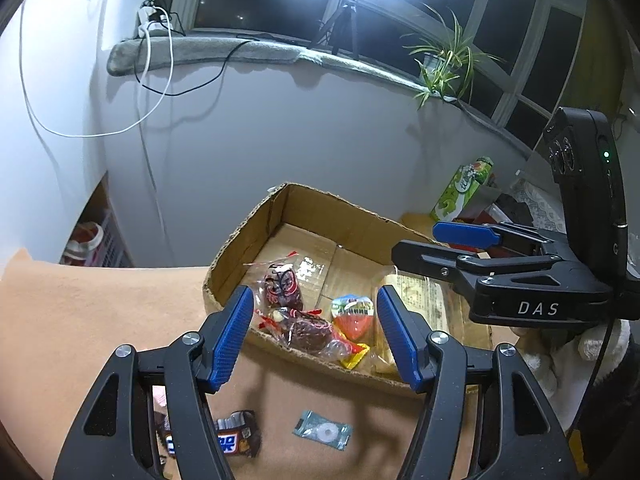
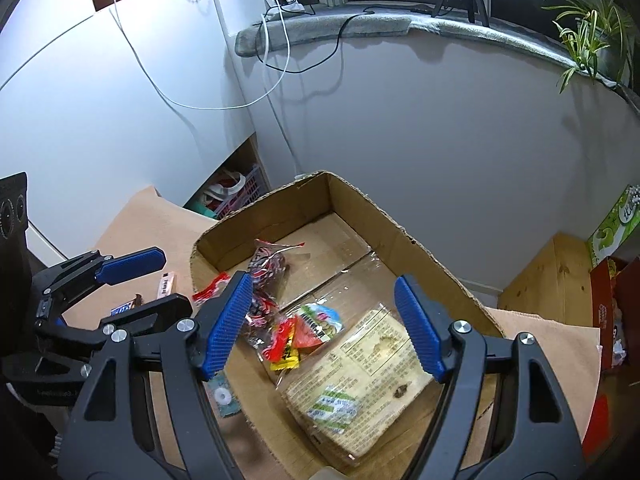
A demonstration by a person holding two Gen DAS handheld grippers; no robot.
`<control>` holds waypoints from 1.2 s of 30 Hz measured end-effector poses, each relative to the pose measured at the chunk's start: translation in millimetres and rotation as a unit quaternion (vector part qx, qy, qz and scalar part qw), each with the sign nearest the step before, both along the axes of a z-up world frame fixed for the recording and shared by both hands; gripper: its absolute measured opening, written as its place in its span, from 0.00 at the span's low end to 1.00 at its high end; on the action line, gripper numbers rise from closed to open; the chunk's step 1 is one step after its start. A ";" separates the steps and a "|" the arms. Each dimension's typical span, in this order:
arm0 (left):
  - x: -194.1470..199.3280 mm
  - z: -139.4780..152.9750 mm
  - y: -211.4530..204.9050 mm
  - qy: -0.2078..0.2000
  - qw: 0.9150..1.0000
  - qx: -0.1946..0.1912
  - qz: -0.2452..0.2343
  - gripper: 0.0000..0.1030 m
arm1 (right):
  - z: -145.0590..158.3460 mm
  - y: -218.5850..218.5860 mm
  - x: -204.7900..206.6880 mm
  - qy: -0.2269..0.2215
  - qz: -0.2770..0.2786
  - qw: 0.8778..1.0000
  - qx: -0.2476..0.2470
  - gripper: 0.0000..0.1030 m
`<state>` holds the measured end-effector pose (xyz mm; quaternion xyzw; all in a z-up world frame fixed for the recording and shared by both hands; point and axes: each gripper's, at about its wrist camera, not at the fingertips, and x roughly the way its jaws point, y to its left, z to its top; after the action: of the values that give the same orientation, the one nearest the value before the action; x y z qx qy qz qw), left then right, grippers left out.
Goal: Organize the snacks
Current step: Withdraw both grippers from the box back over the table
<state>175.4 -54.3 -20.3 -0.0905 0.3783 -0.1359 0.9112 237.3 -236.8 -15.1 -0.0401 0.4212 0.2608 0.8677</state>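
An open cardboard box (image 1: pixel 280 216) (image 2: pixel 400 224) sits on the tan table. Inside lie two clear-wrapped chocolate cakes (image 1: pixel 304 330) (image 2: pixel 266 268), a small colourful pouch (image 1: pixel 354 316) (image 2: pixel 316 322), a yellow sachet (image 2: pixel 285 361) and a large beige packet (image 1: pixel 424 300) (image 2: pixel 360 372). My left gripper (image 1: pixel 316 336) hovers open over the box's near wall, nothing between its pads. My right gripper (image 2: pixel 328 328) hangs open above the beige packet, apart from it; the left wrist view shows it at the right (image 1: pixel 436 244). On the table outside lie a brown chocolate bar (image 1: pixel 236 434) and a teal sachet (image 1: pixel 322 430) (image 2: pixel 224 398).
A pink-labelled bar (image 2: pixel 166 284) and a blue-wrapped bar (image 2: pixel 126 306) lie left of the box. A wooden crate (image 2: pixel 552 276) and a green carton (image 1: pixel 460 192) stand at the right. A grey sill with cables, a tripod and a plant (image 1: pixel 444 64) runs along the wall.
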 end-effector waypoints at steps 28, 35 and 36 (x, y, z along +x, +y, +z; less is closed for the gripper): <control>-140.1 -10.6 117.2 0.006 0.996 0.007 0.085 0.62 | -13.8 42.4 -146.0 -0.002 0.100 0.995 0.011 0.74; -147.9 -39.4 92.1 0.018 0.998 0.045 0.045 0.56 | -46.7 54.3 -143.6 0.022 0.092 0.995 -0.015 0.59; -146.5 -43.3 88.6 0.020 0.998 0.048 0.039 0.55 | -50.1 55.5 -142.6 0.022 0.090 0.996 -0.019 0.57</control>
<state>29.0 34.2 -63.5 -0.0637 0.3986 -0.0798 0.9114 94.7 -181.3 -65.2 -0.0888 0.4396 0.3301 0.8306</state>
